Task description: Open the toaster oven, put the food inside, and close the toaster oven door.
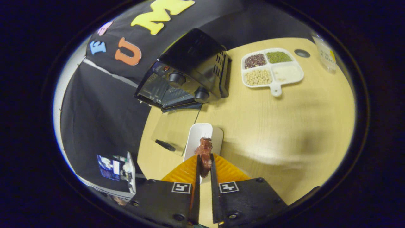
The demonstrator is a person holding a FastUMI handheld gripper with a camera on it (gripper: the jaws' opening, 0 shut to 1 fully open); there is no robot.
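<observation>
Right now the fingers [204, 164] are nearly closed, with only a narrow gap left, and that gap is taken up by the food [205, 155], a reddish-brown lump of what looks like meat. Both fingers press on its sides, so it is firmly held. Its upper part sticks out just past the fingertips.

Just ahead of the fingers, partly under the food, lies a small white dish [199, 136] on the pale wooden counter [278, 126]. I cannot tell whether the food still touches the dish or hangs a little above it.

Beyond the dish stands the black toaster oven [190, 69], turned at an angle to the fingers. Its glass door [174, 129] is folded down and lies flat over the counter, with a dark handle [165, 145] at its outer edge, and the rack inside the opening is visible. Two round knobs [177, 78] sit on the front panel beside the opening. The door lies just beside the white dish, between it and the oven.

Well apart from the oven, farther across the counter, is a white divided tray [272, 84] with four compartments holding dark red beans, green beans, pale yellow beans and white grains. Near it, at the far edge of the counter, stands a clear plastic cup [326, 53].
</observation>
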